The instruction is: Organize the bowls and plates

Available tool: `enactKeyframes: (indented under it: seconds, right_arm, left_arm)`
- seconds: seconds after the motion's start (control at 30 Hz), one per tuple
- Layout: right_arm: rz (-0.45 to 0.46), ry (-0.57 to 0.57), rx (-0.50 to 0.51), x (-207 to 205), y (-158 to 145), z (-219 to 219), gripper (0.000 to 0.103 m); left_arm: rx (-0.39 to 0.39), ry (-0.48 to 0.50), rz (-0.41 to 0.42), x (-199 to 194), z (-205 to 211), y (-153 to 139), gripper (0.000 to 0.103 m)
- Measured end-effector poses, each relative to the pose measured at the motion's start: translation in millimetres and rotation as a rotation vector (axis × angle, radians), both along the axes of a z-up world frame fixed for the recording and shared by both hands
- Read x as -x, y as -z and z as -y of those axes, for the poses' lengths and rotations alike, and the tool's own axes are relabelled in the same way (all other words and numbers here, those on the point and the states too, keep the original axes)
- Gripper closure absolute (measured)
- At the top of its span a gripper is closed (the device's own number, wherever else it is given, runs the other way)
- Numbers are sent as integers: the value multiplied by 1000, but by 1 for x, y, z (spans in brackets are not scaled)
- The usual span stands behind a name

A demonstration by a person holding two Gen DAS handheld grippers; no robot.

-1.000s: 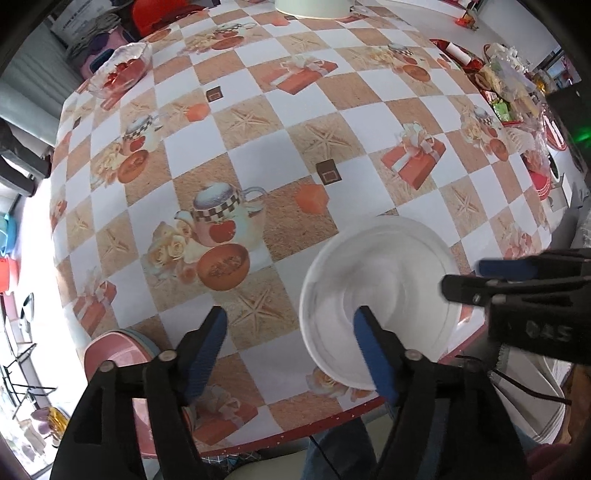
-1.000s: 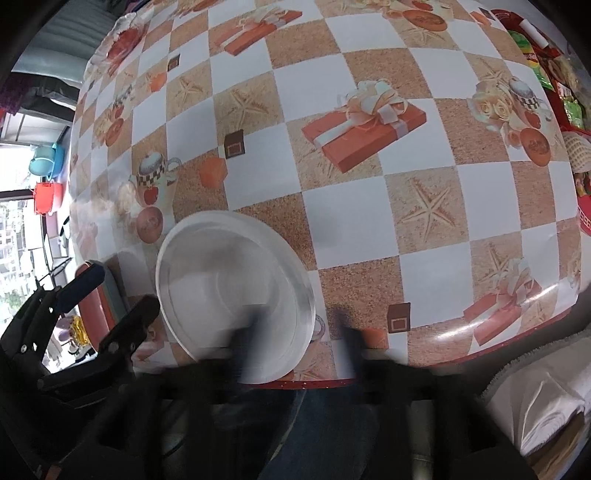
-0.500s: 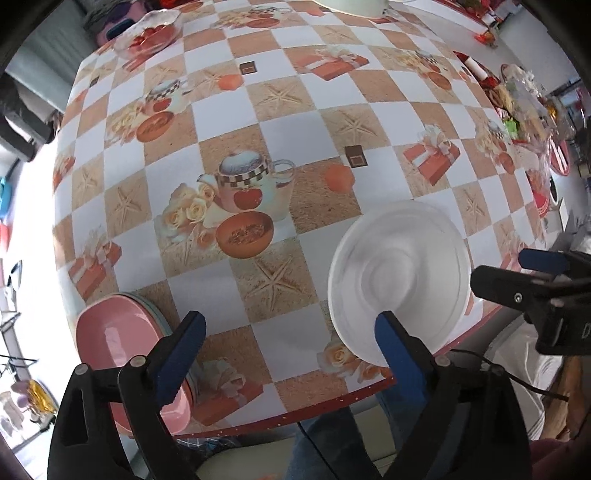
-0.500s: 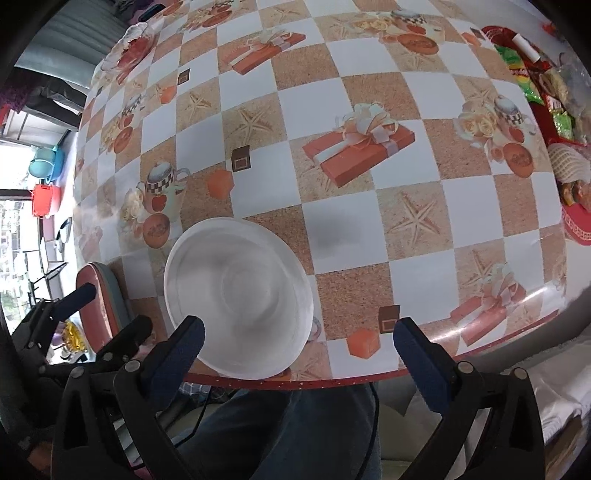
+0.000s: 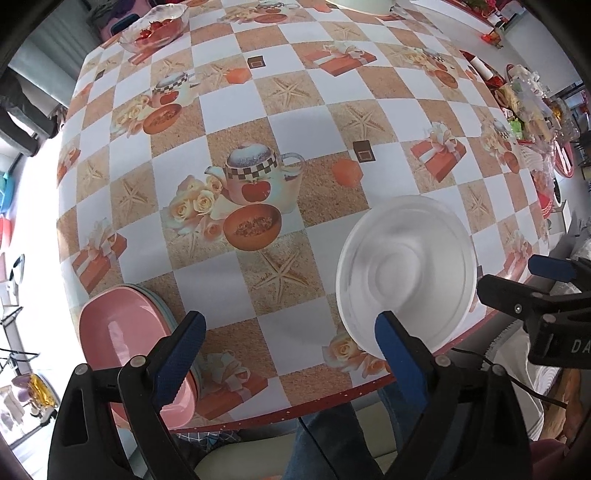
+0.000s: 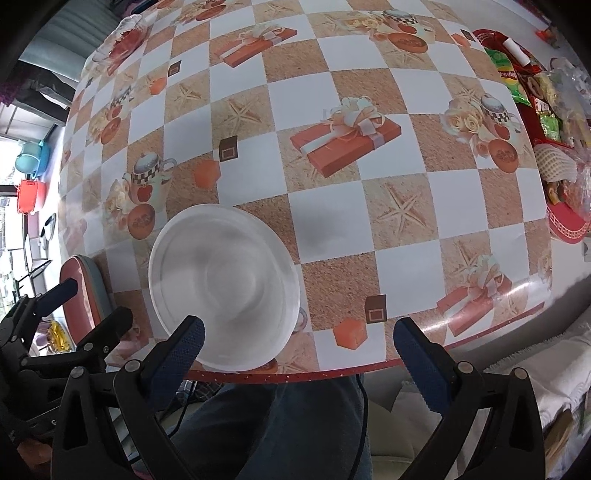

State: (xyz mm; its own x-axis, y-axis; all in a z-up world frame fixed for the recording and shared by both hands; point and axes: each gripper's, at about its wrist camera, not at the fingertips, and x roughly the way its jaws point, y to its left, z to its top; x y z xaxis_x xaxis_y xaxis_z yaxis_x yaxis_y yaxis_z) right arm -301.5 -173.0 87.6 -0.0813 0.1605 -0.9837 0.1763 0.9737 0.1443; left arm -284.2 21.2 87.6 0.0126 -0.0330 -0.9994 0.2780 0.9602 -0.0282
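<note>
**A:** Where did the white bowl (image 5: 404, 273) sit at that point?

**B:** On the checked tablecloth (image 5: 295, 110), close to the table's near edge, right side up and empty. In the left wrist view it lay to the right of the printed teapot and melon; in the right wrist view the same bowl (image 6: 223, 291) showed low and left of centre.

**A:** Was either gripper holding it?

**B:** No. The left gripper (image 5: 288, 343) pointed down with its jaws spread wide and nothing between the blue pads. Its right finger crossed the bowl's near rim in the picture, but whether it touched I could not tell. The right gripper (image 6: 295, 343) was also wide open and empty, hanging over the near table edge, its left finger overlapping the bowl's near rim in view.

**A:** And the plates?

**B:** A stack of plates (image 5: 125, 339), pink on top with pale blue-green rims beneath, lay at the near left corner of the table, well apart from the bowl. The left gripper's left finger partly hid it. From the right wrist view only the edge of the stack (image 6: 83, 291) showed, left of the bowl.

**A:** Anything else on the table?

**B:** A glass dish (image 5: 155, 27) with red contents at the far left, and packets of snacks (image 6: 546, 92) along the far right side. A person's legs in blue jeans (image 6: 295, 424) were under the near edge.
</note>
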Motion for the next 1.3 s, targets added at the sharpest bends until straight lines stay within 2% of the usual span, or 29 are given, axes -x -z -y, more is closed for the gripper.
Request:
enactKeyframes:
  seconds: [0.43,1.3]
  right_arm:
    - [0,-2,28,5,2,4,0]
    - [-40,-24,12,1,24,0,0]
  left_arm:
    - [-16,13,1,1,4,1,9]
    - [-39,20,-33,-4,7,18,9]
